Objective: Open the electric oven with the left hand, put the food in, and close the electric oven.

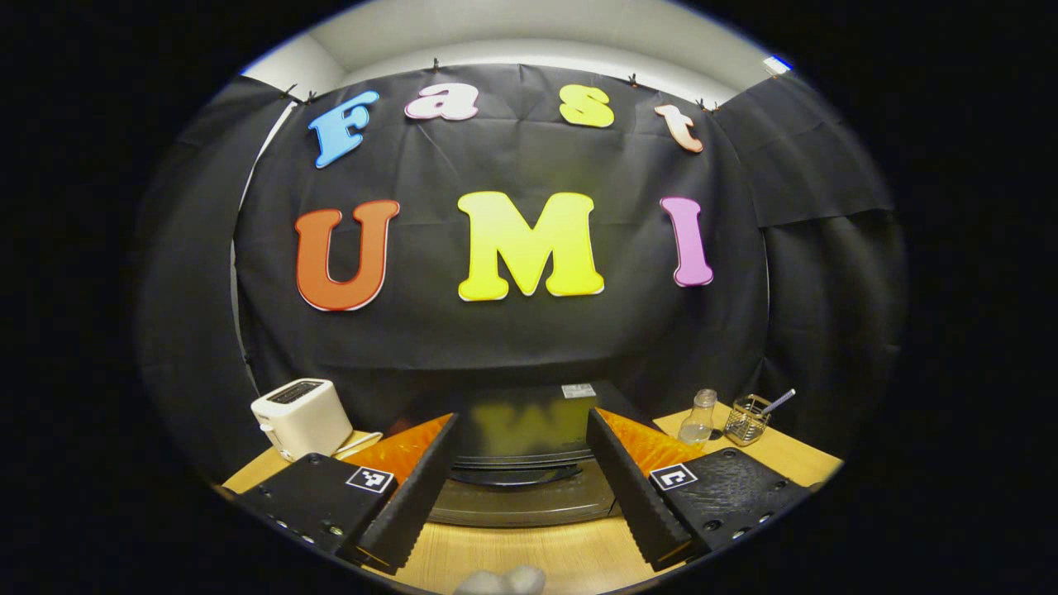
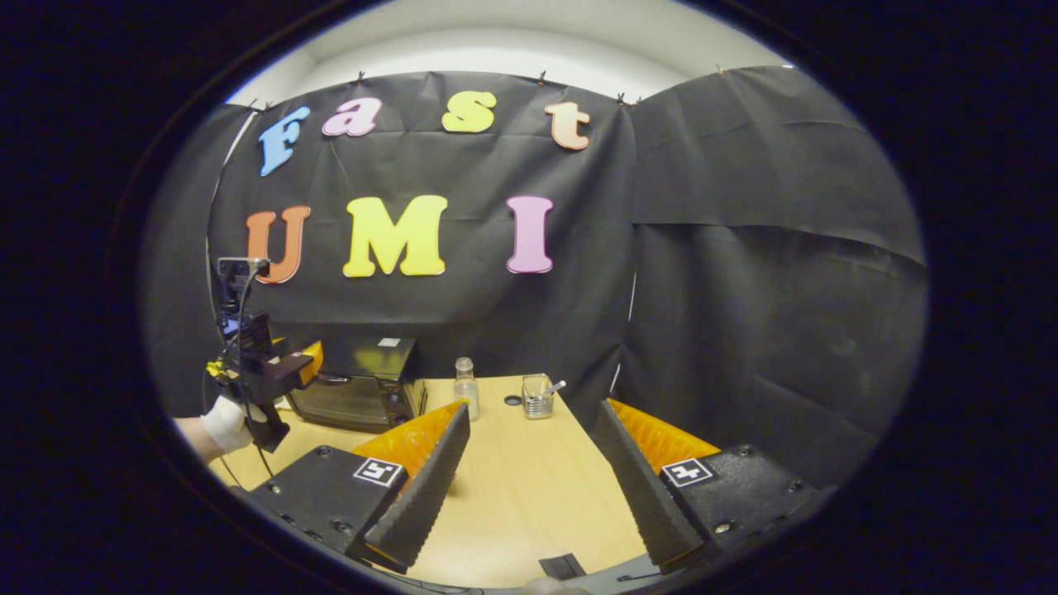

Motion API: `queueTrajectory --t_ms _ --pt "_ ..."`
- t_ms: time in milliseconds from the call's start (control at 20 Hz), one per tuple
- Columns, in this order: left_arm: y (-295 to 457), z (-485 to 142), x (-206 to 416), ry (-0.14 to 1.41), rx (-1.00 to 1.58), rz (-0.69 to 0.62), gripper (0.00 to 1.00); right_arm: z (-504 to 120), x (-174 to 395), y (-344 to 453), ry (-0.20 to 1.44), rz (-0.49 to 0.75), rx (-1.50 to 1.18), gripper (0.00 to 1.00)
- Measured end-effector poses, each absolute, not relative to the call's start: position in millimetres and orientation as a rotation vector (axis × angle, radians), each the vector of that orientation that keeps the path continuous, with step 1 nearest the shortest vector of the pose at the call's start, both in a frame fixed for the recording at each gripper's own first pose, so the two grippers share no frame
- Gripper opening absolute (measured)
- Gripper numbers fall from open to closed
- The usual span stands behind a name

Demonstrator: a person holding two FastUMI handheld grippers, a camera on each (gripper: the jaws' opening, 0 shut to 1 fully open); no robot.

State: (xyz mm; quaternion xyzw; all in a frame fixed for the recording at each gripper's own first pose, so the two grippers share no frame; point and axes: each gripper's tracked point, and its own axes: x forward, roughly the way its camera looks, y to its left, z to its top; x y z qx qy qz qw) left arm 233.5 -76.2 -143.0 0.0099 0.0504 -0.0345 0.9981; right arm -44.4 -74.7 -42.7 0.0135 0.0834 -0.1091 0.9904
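The black electric oven (image 1: 522, 430) stands on the wooden table (image 1: 529, 554), straight ahead in the left gripper view, with its door shut. Its curved handle (image 1: 517, 476) runs across the top of the glass front. My left gripper (image 1: 522, 421) hangs open just before the oven's upper front, one finger to each side and nothing between them. In the right gripper view a gloved hand (image 2: 223, 423) holds that left gripper (image 2: 299, 368) by the oven (image 2: 357, 388). My right gripper (image 2: 531, 409) is open over the table, holding nothing. A pale lump (image 1: 500, 581) at the bottom edge is too cut off to identify.
A white toaster (image 1: 302, 417) stands left of the oven. To the oven's right are a small clear bottle (image 2: 467, 387) and a wire basket (image 2: 537, 398) with a utensil in it. A small dark disc (image 2: 512, 400) lies between them. Black cloth walls close the back and right.
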Motion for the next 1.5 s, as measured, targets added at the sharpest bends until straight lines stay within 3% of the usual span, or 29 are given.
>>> queueTrajectory --t_ms 600,1050,1500 --pt "-60 -217 289 0.242 0.029 -0.045 0.98 -63 -40 -65 0.235 -0.223 0.039 0.99" --pt "-62 -217 260 0.279 0.036 -0.054 0.96 -66 -41 -68 0.233 -0.207 0.068 0.99" --pt "-63 -243 188 0.309 0.037 -0.066 0.96 -75 -58 -69 0.25 -0.182 0.094 0.99"
